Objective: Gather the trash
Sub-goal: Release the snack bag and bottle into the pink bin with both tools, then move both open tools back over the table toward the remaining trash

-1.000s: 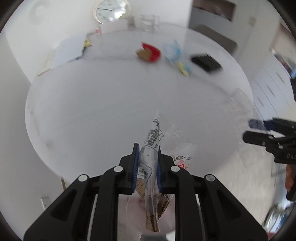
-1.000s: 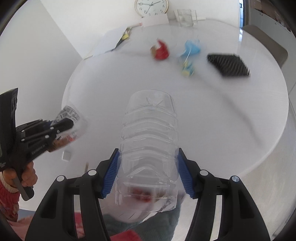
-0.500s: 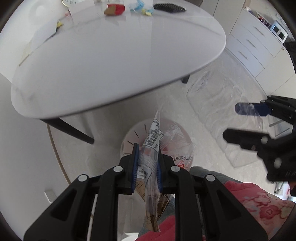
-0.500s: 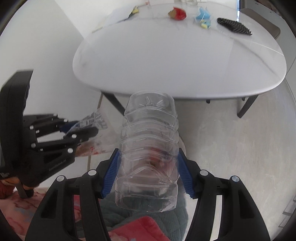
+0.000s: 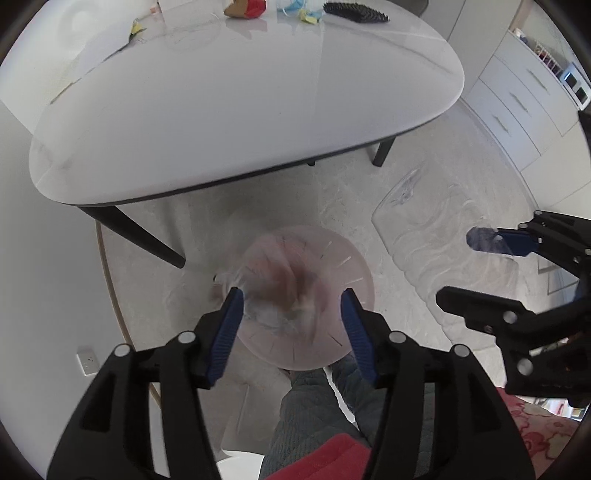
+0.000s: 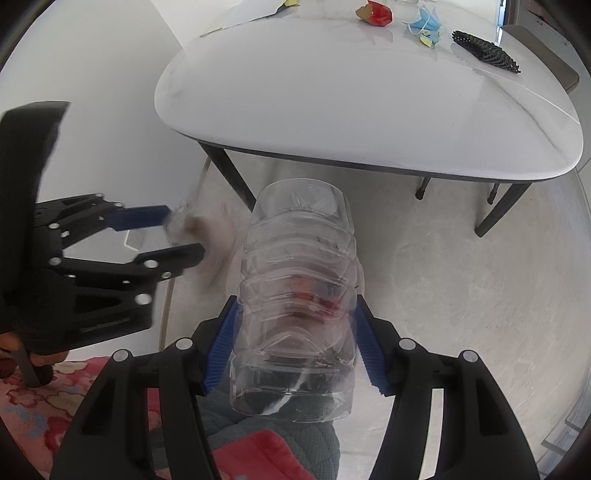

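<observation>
Hard to read the clear wrapper (image 5: 284,295): just a blurred smear of crinkly plastic with brownish bits, right over the mouth of the pink round bin (image 5: 354,273) on the floor. Can't tell whether it's touching anything. Bin's near side cut off behind the left tongs (image 5: 291,325) and a grey quilted trouser leg (image 5: 310,413). Same wrapper in the right wrist view (image 6: 188,229) also a blur, just past the left tongs' tips (image 6: 181,236).

Left tongs opening, blue ribbed pads (image 5: 225,332) spread wide, wrapper between them but not pressed by either pad.

Right tongs (image 6: 293,343) pinching a big clear plastic bottle (image 6: 299,295), ribbed and a bit crushed, pads squeezing both sides. Bottle's lower end runs out of sight between the black fingers. In the left view the bottle (image 5: 436,236) barely shows against the pale marbled floor, see-through and ghostly, beside the bin.

Up top, glossy white rounded desk (image 6: 369,110) on dark legs, with more trash at its far edge: red crumpled wrapper (image 6: 376,14), blue face mask (image 6: 426,18), small yellow scrap (image 6: 430,40), black mesh thing (image 6: 484,48). Paper at the top-left corner (image 6: 251,13) partly cut off.
</observation>
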Tool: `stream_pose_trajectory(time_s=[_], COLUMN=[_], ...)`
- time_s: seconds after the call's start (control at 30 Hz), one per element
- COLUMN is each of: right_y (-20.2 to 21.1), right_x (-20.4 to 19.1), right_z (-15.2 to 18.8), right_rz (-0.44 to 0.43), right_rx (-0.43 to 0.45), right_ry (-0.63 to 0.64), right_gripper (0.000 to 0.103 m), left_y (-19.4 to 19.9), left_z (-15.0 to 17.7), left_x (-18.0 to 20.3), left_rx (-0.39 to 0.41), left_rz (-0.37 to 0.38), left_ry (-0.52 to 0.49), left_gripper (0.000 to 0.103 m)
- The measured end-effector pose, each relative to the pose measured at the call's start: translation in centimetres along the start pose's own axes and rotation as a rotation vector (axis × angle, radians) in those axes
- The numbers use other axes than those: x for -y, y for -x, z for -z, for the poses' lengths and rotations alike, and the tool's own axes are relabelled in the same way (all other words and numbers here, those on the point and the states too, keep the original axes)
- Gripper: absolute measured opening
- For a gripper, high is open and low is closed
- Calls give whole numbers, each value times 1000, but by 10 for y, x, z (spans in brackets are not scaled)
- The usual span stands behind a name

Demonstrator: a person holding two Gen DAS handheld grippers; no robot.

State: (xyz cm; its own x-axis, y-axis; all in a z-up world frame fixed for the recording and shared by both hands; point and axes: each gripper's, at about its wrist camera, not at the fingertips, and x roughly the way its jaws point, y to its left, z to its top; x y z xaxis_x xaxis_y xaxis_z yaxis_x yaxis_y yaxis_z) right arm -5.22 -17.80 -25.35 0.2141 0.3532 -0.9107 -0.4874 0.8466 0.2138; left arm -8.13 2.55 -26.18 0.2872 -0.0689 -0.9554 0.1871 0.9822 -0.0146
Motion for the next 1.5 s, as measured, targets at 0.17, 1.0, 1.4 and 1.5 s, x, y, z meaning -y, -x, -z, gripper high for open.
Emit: stream_pose_trajectory(time_s=[0.17,1.0,1.4,1.5], right_y=[3,-11,105,123], right_x=[1,-24,-41,-45], right_z=[1,-17,-72,-80], right_rz=[-2,38,321,356], right_rx=[12,-24,202,255], right_ry=[11,50,26,7], right_gripper=[61,96,100,100], left_y=[13,84,131,137], left_z=[-8,-4,-25,-34], left_x=[-5,-40,-81,-92], left_rx=[26,167,304,325], left_rz=[-19,-137,-117,-108], left_ry=[37,161,185,175], left_gripper=[64,90,95,95])
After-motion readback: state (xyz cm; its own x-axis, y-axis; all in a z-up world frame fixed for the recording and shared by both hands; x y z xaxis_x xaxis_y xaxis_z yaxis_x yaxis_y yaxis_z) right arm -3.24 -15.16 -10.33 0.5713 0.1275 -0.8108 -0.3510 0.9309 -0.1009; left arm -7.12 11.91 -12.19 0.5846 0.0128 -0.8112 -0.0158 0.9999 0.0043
